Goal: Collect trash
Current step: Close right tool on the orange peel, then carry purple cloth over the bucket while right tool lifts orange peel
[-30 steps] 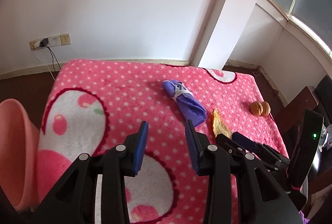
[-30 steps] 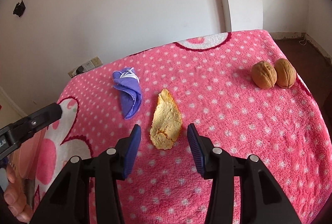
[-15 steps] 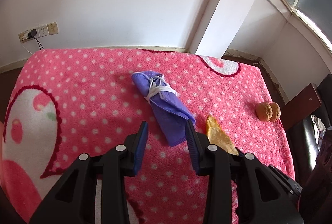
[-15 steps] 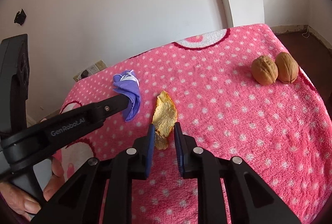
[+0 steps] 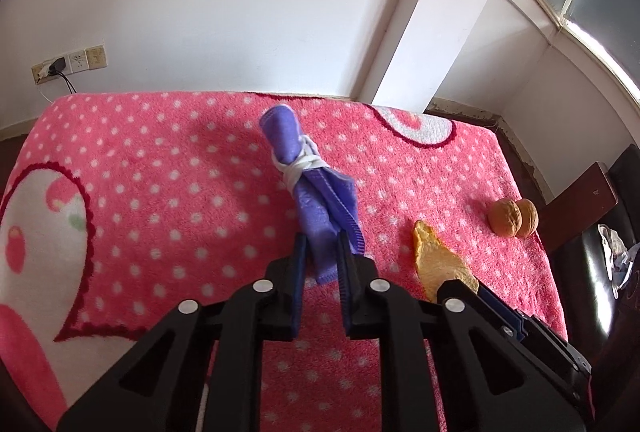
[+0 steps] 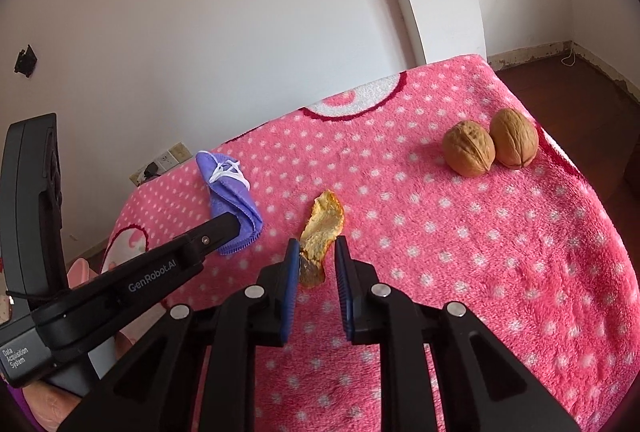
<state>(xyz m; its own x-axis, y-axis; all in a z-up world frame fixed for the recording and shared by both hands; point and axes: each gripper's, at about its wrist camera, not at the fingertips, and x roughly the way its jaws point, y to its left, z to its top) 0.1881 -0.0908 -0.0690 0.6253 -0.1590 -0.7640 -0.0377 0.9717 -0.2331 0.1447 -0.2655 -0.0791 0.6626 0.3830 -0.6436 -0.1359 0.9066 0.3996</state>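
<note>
Fingers (image 5: 299, 264) of the left gripper (image 5: 321, 252) have just been closing and now pinch the near end of the purple cloth roll (image 5: 316, 188), which is tied with a white string (image 5: 302, 164). From the pads, the roll's long axis runs straight away toward the far wall, in line with the way the gripper points, so only its near tail is caught; the knotted far part stands out beyond the tips, tilted a little to the left. Whether that far end is lifted off the pink dotted blanket (image 5: 180, 160) cannot be told.

Seen from the right wrist, the right gripper (image 6: 317, 258) has also closed in, its fingers (image 6: 290, 264) set narrowly either side of the near end of the orange peel (image 6: 322, 228). The left pad touches the peel's edge; a small gap shows before the right pad, so a firm grip cannot be confirmed. The peel's long axis also leads away from the tips, leaning slightly right, its far tip resting on the blanket.

The two pieces lie side by side, near each other but apart, cloth roll on the left and peel on the right, each matched to the nearer hand. Two walnuts (image 6: 490, 148) sit touching each other, well off to the right near the blanket's edge, closer to the right hand.

Judging from this, the next lift depends on each long piece hanging from its near end without slipping out.
</note>
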